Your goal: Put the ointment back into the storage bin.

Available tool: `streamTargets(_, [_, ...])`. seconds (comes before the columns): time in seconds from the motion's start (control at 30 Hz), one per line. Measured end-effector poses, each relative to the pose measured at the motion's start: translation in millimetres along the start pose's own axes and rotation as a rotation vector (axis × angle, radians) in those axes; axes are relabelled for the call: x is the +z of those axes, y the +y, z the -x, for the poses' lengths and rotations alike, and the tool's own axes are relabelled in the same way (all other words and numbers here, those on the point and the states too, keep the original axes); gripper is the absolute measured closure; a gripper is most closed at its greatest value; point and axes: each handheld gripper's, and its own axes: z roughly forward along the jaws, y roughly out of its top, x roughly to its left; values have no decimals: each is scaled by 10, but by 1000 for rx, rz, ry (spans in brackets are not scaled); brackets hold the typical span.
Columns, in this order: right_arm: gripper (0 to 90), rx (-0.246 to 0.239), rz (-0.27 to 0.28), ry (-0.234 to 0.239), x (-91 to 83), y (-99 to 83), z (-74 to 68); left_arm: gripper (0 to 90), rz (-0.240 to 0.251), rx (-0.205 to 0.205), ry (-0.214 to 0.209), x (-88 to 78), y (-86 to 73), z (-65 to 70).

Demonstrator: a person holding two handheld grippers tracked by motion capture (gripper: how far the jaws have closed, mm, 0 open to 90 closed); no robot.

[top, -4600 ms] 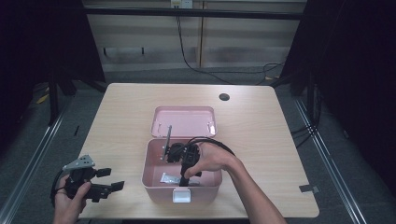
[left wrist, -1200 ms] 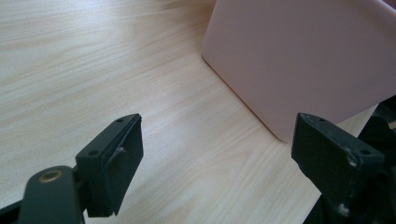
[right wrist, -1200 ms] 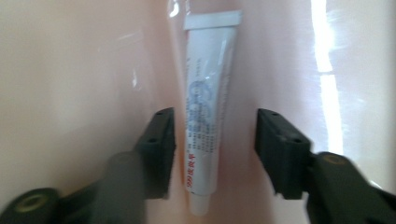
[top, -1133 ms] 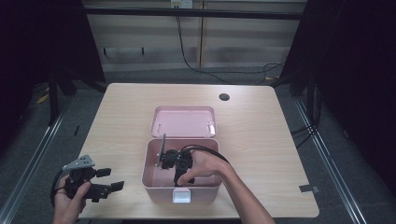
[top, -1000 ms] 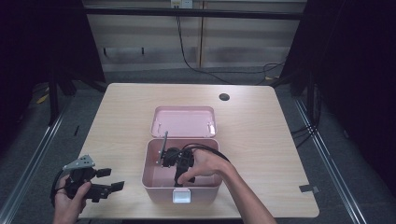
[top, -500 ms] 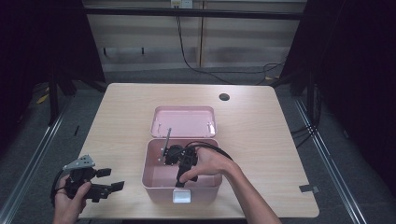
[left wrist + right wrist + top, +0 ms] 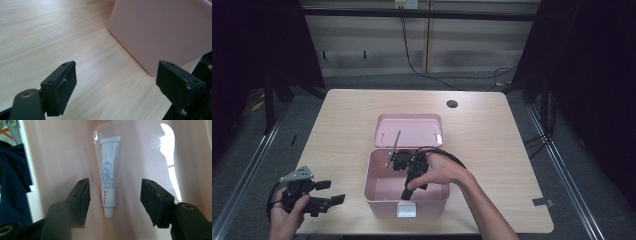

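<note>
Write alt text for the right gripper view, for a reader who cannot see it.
A small white tube with blue print lies on the floor of a pink box, cap end nearest the camera. The right gripper has its two black jaws open on either side of the tube, not touching it.

Between my right jaws lay a white tube (image 7: 109,182) with blue and red print; I couldn't make out any of it. Nothing else I saw carried legible text.
</note>
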Motion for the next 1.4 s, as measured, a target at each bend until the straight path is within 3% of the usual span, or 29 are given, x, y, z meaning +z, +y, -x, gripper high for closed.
streamTargets(0.07, [420, -14, 26, -8, -52, -4, -15, 168, 2, -1, 2, 0, -1, 0])
streamTargets(0.3, [422, -27, 29, 0, -136, -19, -48, 167, 1, -4, 1, -2, 0, 0])
streamTargets(0.8, [373, -13, 86, -18, -344, -154, -124, 168, 3, -8, 0, -3, -1, 5])
streamTargets(0.87, [371, -12, 117, -11, -419, -211, -134, 167, 2, -6, 4, 0, -1, 4])
streamTargets(1.4, [333, 15, 195, -46, -636, -465, -165, 168, -3, 2, 1, 1, 0, 0])
